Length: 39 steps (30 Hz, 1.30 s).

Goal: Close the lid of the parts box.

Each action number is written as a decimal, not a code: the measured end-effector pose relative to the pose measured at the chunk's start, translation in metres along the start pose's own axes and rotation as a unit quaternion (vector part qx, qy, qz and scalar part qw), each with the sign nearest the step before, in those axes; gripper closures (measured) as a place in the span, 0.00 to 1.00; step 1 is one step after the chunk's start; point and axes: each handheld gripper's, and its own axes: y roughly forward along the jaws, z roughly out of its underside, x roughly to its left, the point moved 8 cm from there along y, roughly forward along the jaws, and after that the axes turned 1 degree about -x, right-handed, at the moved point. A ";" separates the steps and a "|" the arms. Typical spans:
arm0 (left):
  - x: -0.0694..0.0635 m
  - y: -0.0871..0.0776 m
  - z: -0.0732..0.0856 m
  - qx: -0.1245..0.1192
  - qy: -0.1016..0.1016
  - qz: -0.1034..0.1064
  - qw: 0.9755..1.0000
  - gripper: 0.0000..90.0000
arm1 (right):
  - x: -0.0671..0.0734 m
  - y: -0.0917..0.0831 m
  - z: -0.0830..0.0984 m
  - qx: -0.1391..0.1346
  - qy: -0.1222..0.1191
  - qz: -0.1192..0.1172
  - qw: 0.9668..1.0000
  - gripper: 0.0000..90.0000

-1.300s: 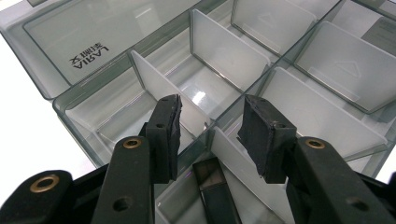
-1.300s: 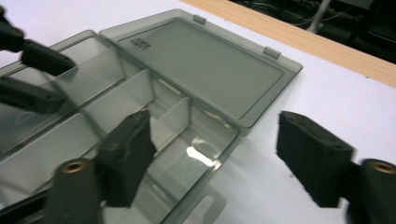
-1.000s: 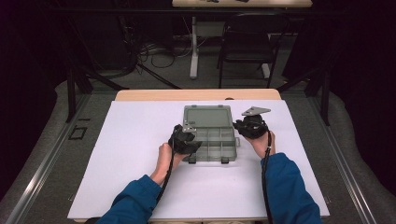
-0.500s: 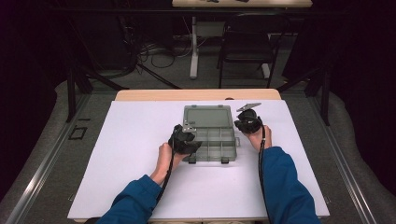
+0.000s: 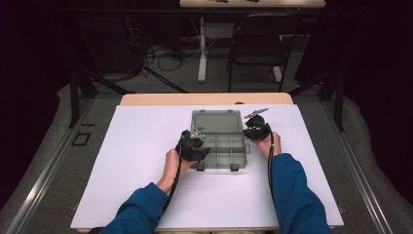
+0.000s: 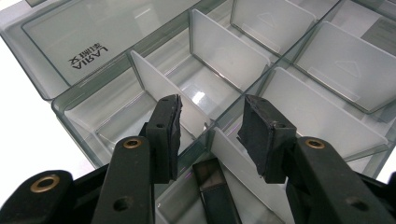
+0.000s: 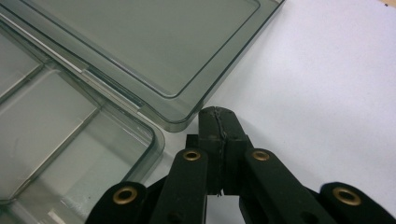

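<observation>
The step in hand looks like closing the clear organiser box (image 5: 217, 141), which sits open near the middle of the white worktop (image 5: 136, 161), its lid (image 5: 217, 121) laid back flat on the far side and its empty compartments towards the person. To do it well, the box should be kept steady on its near left side while the other tongs get under the lid's far right corner and swing it over evenly, so the tray does not slide across the sheet. The left tongs (image 6: 212, 126) stand partly open, about halfway, poised over the near left compartments with a white divider (image 6: 159, 91) and the tray's front wall between the pads; whether a pad touches the plastic I cannot tell. A dark latch (image 6: 210, 179) on the front wall shows just below them. The right tongs (image 7: 218, 122) are pressed fully shut on nothing, their tip lying just beside the right corner of the lid, close to the hinge line, over bare worktop, apparently not touching it.
</observation>
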 end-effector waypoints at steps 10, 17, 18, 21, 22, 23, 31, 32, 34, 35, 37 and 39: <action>0.001 0.001 0.000 0.002 0.006 0.007 1.000 0.64 | -0.001 0.003 -0.001 -0.004 -0.001 -0.003 1.000 1.00; 0.001 0.001 0.000 0.003 0.007 0.009 1.000 0.64 | -0.003 0.004 -0.001 -0.015 0.019 -0.008 1.000 1.00; 0.001 0.001 0.000 0.003 0.007 0.009 1.000 0.64 | -0.003 0.004 -0.002 -0.019 0.025 -0.008 0.999 1.00; 0.001 0.001 0.000 0.003 0.008 0.010 1.000 0.64 | -0.004 0.005 -0.002 -0.028 0.039 -0.012 0.999 1.00; 0.001 0.001 0.000 0.003 0.008 0.010 1.000 0.64 | -0.004 0.005 -0.002 -0.031 0.044 -0.014 0.998 1.00; 0.001 0.001 0.000 0.003 0.008 0.010 1.000 0.64 | -0.004 0.006 -0.003 -0.039 0.049 -0.016 0.998 1.00; 0.001 0.001 0.000 0.003 0.009 0.013 1.000 0.65 | -0.005 0.007 -0.004 -0.043 0.060 -0.010 0.997 1.00; 0.001 0.001 0.000 0.003 0.009 0.013 1.000 0.65 | -0.005 0.007 -0.004 -0.043 0.061 -0.010 0.997 1.00; 0.001 0.001 0.000 0.003 0.010 0.014 1.000 0.65 | -0.005 0.007 -0.004 -0.046 0.063 -0.009 0.997 1.00; 0.001 0.001 0.000 0.003 0.010 0.014 1.000 0.65 | -0.005 0.008 -0.004 -0.048 0.062 -0.010 0.997 1.00; 0.002 0.001 0.000 0.003 0.011 0.015 1.000 0.65 | -0.006 0.008 -0.004 -0.050 0.065 -0.011 0.997 1.00; 0.002 0.001 0.000 0.003 0.012 0.016 1.000 0.65 | -0.006 0.008 -0.005 -0.053 0.065 -0.011 0.996 1.00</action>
